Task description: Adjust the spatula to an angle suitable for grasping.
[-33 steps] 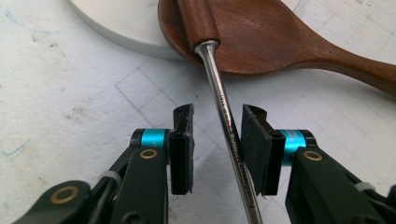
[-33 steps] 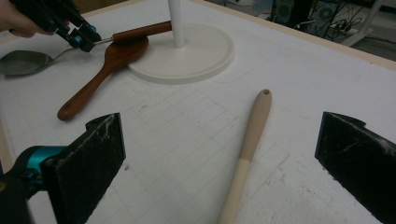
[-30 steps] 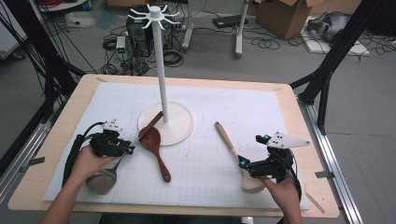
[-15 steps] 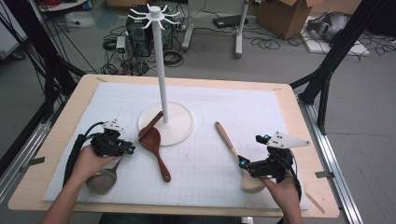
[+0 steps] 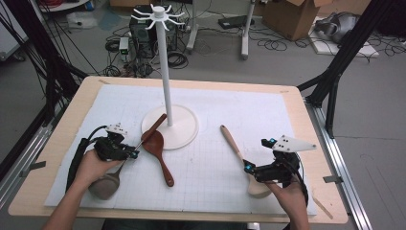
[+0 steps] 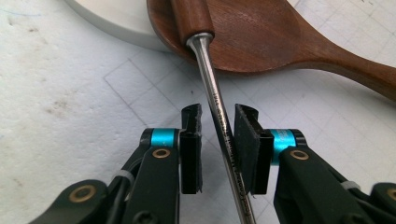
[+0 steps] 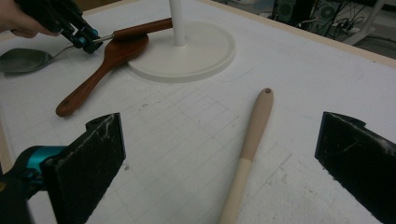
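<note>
Left hand: your left hand (image 5: 93, 165) lies low near the table's (image 5: 62, 143) left edge, forearm coming in from the near edge, and holds the left gripper (image 5: 134, 153) pointing toward the stand's base (image 5: 184, 132).
Left jaws: they have just been closing; the metal shaft of the ladle (image 6: 219, 116) runs between the pads, one pad against it, the other with a thin gap left.
Ladle: its grey bowl (image 5: 105, 184) sits by the near-left corner; its brown handle end rests on the dark wooden spoon (image 5: 158, 151) and the base rim.
Right hand: your right hand (image 5: 287, 196) rests near the near-right corner, with the right gripper (image 5: 248, 166) aimed toward the middle of the mat.
Right jaws: wide apart, holding nothing.
Light spatula: the pale spatula (image 7: 250, 144) lies flat on the mat between those jaws, untouched.
In the way: the dark spoon lies under the ladle handle; the white pole (image 5: 164, 72) rises just behind.
</note>
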`<act>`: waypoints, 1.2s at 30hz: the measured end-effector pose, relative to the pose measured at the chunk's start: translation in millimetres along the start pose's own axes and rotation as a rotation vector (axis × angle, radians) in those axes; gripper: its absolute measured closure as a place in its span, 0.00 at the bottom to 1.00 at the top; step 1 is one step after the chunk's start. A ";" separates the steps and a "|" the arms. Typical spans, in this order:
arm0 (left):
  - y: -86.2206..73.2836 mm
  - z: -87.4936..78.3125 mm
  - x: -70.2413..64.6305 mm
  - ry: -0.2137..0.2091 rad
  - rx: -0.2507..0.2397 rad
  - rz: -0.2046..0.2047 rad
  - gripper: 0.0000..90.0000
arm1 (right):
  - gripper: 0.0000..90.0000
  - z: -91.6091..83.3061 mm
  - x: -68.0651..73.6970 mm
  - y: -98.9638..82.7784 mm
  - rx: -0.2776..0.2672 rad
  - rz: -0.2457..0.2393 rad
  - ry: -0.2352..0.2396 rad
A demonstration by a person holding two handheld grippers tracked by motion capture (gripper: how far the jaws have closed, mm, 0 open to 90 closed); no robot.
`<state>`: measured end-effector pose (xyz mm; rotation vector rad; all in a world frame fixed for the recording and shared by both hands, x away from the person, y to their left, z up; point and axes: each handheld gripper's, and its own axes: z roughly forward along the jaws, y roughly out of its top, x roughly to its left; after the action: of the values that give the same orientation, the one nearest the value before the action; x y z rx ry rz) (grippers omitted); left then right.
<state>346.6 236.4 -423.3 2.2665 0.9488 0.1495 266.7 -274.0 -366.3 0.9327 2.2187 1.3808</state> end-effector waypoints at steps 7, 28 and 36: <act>0.8 1.1 -0.8 -0.007 0.010 -0.003 0.85 | 0.00 -0.1 -0.2 0.0 -0.003 -0.001 0.001; -2.9 -5.1 -0.4 -0.028 -0.036 -0.054 0.89 | 0.00 6.2 -2.5 -0.4 0.007 0.003 0.004; -7.1 -16.2 -0.6 -0.033 -0.076 -0.059 0.91 | 0.00 11.2 -2.3 -2.4 0.020 0.012 0.009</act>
<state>336.5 248.2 -415.2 2.1626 0.9751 0.1208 274.3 -269.1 -373.6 0.9504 2.2412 1.3734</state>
